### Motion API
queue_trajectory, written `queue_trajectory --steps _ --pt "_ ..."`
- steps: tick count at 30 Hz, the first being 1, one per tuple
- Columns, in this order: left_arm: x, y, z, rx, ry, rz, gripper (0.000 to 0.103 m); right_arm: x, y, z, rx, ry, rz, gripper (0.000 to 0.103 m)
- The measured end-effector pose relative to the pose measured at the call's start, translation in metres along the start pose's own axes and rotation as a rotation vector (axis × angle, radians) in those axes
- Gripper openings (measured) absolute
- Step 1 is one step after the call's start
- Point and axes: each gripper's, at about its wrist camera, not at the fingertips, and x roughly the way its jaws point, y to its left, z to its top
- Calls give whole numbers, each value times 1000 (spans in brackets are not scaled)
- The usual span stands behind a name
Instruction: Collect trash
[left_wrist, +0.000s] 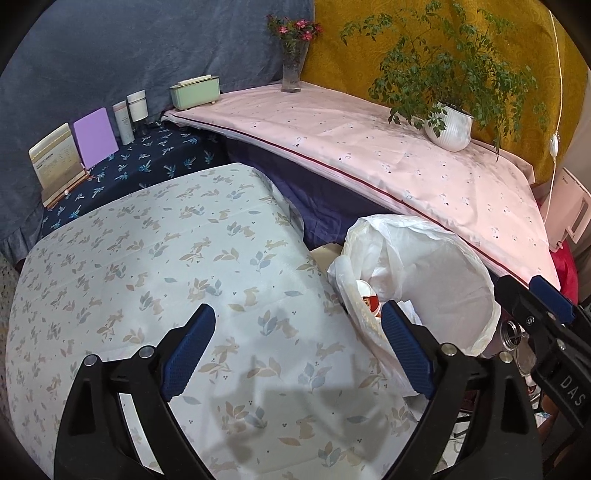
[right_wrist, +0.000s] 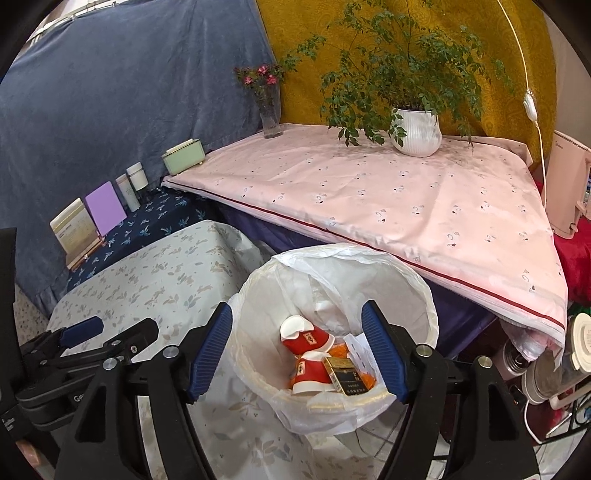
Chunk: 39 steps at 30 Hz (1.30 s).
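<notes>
Over on the left, the left claw hangs with its blue-padded jaws spread wide and nothing between them, above the pale rabbit-and-leaf print cloth covering the low counter. Just to the right of that counter stands the round bin lined with a white plastic bag, its mouth open. Down inside it lies the trash: two crumpled red-and-white paper cups, a black-and-gold cigarette box leaning against them, some orange scraps and white paper. The right claw hovers right over the bin's mouth, jaws apart and empty. Farther right and behind, a pink cloth-covered counter carries a white ribbed pot with a leafy green plant.
</notes>
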Motion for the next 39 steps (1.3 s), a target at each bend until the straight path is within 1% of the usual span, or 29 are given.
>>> queue_trajectory --steps 5,8,11,17,18,19,20,26,28,34,39 --pt "-6 2 -8 2 2 13 89 -6 2 -8 -19 5 -16 77" --pt "-7 2 -13 7 7 12 90 -11 3 -13 -20 5 -18 84" --pt "-8 1 -19 15 14 16 90 -14 4 -19 -38 7 -31 84" --pt "-13 1 -27 25 6 28 90 -15 4 -29 -51 42 -42 86" --pt "-12 2 -28 25 9 32 90 -15 4 -31 -50 48 -41 91" --pt "-11 3 -30 22 14 33 90 -15 3 -32 -49 54 -40 92" --pt "-10 4 -31 19 20 34 90 -15 3 -34 -48 56 -43 96" --pt "-11 7 -39 11 26 46 90 -14 3 -42 -51 79 -46 96" --pt "-12 7 -41 12 25 48 90 -16 2 -45 -53 76 -41 96" --pt "-13 7 -47 15 26 61 90 -18 4 -51 -81 77 -61 96" --pt "-13 7 -53 16 30 63 90 -22 2 -55 -80 76 -71 96"
